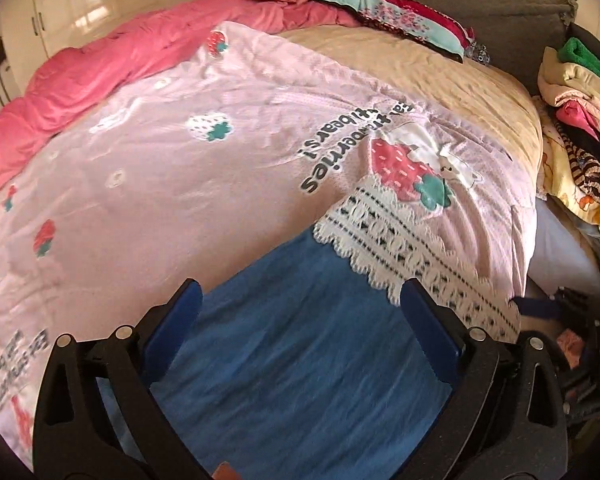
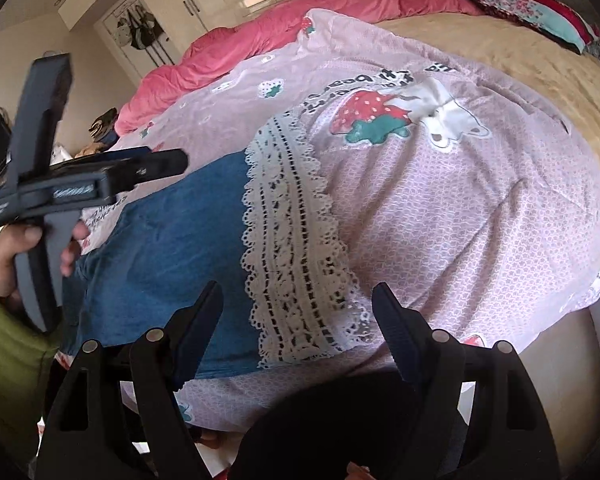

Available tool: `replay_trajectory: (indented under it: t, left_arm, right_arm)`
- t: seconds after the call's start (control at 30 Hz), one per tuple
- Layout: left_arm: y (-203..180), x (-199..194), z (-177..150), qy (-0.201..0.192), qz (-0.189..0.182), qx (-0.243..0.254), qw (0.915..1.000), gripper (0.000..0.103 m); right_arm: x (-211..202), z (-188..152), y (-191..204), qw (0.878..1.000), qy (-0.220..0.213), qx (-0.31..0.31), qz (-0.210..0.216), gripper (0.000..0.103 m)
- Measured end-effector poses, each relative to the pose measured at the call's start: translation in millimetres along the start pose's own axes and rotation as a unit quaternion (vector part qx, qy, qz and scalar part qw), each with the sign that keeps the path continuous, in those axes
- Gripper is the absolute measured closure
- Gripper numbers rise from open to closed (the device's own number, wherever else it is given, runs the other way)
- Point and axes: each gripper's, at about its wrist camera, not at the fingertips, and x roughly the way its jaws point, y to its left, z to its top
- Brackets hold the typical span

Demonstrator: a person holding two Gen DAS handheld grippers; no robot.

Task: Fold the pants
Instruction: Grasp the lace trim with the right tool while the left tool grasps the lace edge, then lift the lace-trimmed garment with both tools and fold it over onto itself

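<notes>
While the blue lace-hemmed pants [image 2: 171, 248] are seen flat on the strawberry-print quilt [image 1: 159, 184], neither wide-open, empty gripper, left [image 1: 300, 312] or right [image 2: 297, 312], is engaged; folding seemingly remains.

I count one pair of pants [image 1: 300, 344] with one lace band [image 2: 295, 240] on my bed [image 1: 440, 76], one pink quilt [image 1: 159, 168], one red duvet [image 1: 119, 64], and my two tools [image 1: 300, 312] [image 2: 297, 320].
</notes>
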Motion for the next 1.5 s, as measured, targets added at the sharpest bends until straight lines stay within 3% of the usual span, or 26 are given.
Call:
replay_trajectory:
  t: [0.37, 0.57, 0.63, 0.73, 0.8, 0.83, 1.1, 1.23, 1.37, 1.5]
  left_arm:
    - [2, 48, 32, 0.026, -0.041, 0.021, 0.9986, 0.010]
    - [4, 72, 35, 0.051, -0.061, 0.031, 0.9964, 0.018]
    - [4, 77, 35, 0.054, -0.066, 0.037, 0.9957, 0.020]
    - [4, 85, 36, 0.066, -0.089, 0.039, 0.9931, 0.033]
    - [1, 89, 35, 0.074, -0.117, 0.044, 0.9894, 0.057]
    - [-1, 90, 34, 0.078, -0.132, 0.047, 0.9871, 0.060]
    - [5, 100, 30, 0.082, -0.163, 0.033, 0.9827, 0.059]
    - [1, 95, 27, 0.075, -0.163, 0.038, 0.9831, 0.073]
    - [-3, 85, 25, 0.063, -0.149, 0.042, 0.9860, 0.087]
    - [7, 76, 24, 0.047, -0.166, 0.022, 0.9847, 0.092]
  right_arm:
    - [14, 11, -4, 1.000, 0.021, 0.009, 0.020, 0.027]
    - [26, 11, 2, 0.999, 0.047, -0.001, 0.009, 0.028]
    - [29, 10, 6, 0.999, 0.051, -0.012, -0.001, 0.043]
    - [30, 8, 7, 0.999, 0.050, -0.017, 0.001, 0.061]
    - [30, 8, 5, 0.999, 0.049, -0.013, 0.010, 0.065]
    - [30, 7, 4, 0.999, 0.049, -0.010, 0.015, 0.065]
    - [47, 19, 4, 0.997, 0.072, -0.004, 0.029, 0.058]
    - [51, 22, 7, 0.997, 0.072, -0.010, 0.029, 0.064]
    - [54, 24, 6, 0.996, 0.069, -0.004, 0.060, 0.075]
    - [50, 24, 8, 0.996, 0.058, -0.012, 0.069, 0.080]
